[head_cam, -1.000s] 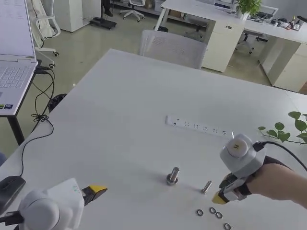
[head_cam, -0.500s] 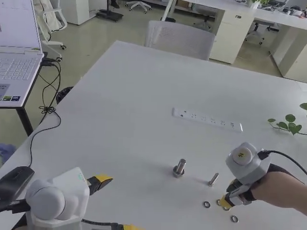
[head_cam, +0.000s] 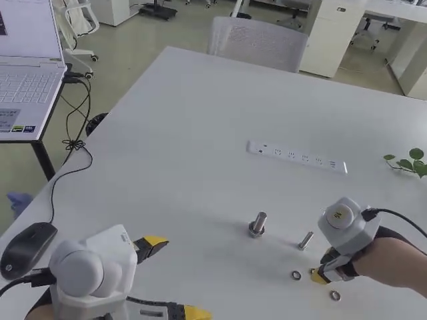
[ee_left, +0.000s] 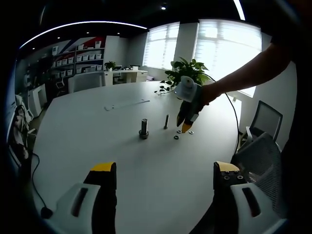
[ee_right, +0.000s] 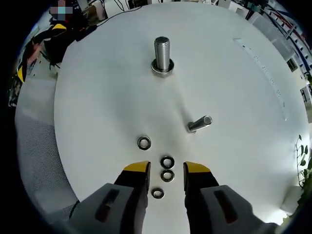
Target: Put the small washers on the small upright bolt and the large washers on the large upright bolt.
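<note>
The large upright bolt [head_cam: 258, 225] [ee_right: 162, 56] stands mid-table, and the small bolt [head_cam: 305, 240] [ee_right: 200, 123] stands to its right. Several small washers lie flat near the front edge; one washer [ee_right: 144, 143] [head_cam: 296, 275] lies apart to the left. My right gripper [ee_right: 166, 170] [head_cam: 320, 275] is low over the cluster, open, with two washers [ee_right: 167, 162] in the gap between its yellow fingertips. Another washer [ee_right: 157, 193] lies further back between the fingers. My left gripper [ee_left: 165, 168] [head_cam: 172, 277] hovers wide open at the table's near left, holding nothing.
A white power strip [head_cam: 296, 157] lies beyond the bolts. A mouse [head_cam: 27, 245] and its cable sit at the table's left edge. A laptop [head_cam: 27, 73] is on a side desk to the left, a chair [head_cam: 257, 43] at the far end, a plant [head_cam: 410, 163] at right.
The head camera has tilted and shifted. My right gripper has come nearer and down over the washer cluster. My left gripper has risen further into the head view.
</note>
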